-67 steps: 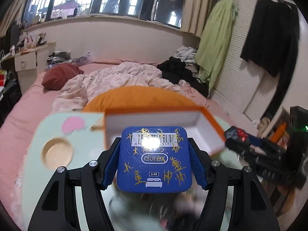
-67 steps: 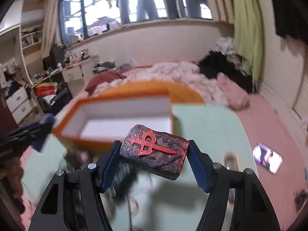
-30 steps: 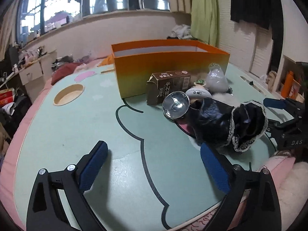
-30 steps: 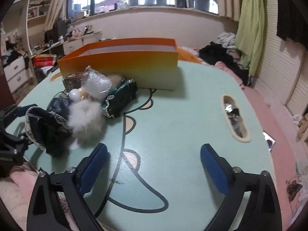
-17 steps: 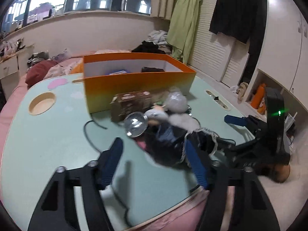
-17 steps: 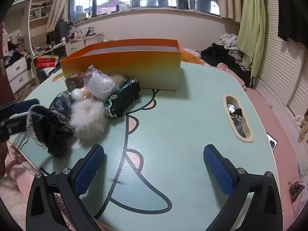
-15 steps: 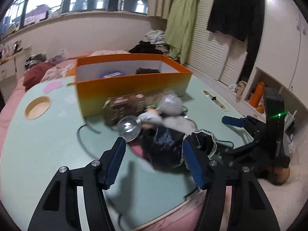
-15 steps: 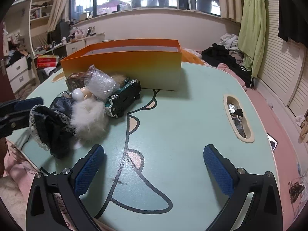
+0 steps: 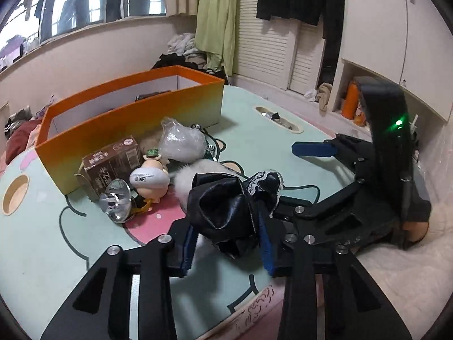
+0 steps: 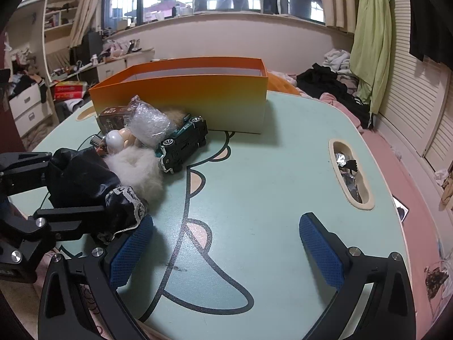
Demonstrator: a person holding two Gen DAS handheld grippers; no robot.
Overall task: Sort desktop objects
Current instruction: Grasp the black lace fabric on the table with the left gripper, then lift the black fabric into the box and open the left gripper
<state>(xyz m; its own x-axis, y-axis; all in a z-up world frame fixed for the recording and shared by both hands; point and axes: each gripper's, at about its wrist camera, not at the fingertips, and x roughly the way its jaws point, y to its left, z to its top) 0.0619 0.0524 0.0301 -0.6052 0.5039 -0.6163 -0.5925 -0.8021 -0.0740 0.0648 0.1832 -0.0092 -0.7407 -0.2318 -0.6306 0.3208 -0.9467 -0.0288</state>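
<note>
My left hand-held gripper [image 9: 226, 236], wide apart a second ago, is closing on the black lace-trimmed cloth [image 9: 226, 209] at the tabletop [image 9: 42, 240] edge. My right hand-held gripper [image 10: 226, 243] stays released and empty. Carrying to the orange box [image 9: 127, 119] comes next, I judge.

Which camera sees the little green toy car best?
The right wrist view: the toy car lies on its side in plain sight beside the orange box. In the left wrist view the plastic bag hides nearly all of it.
</note>
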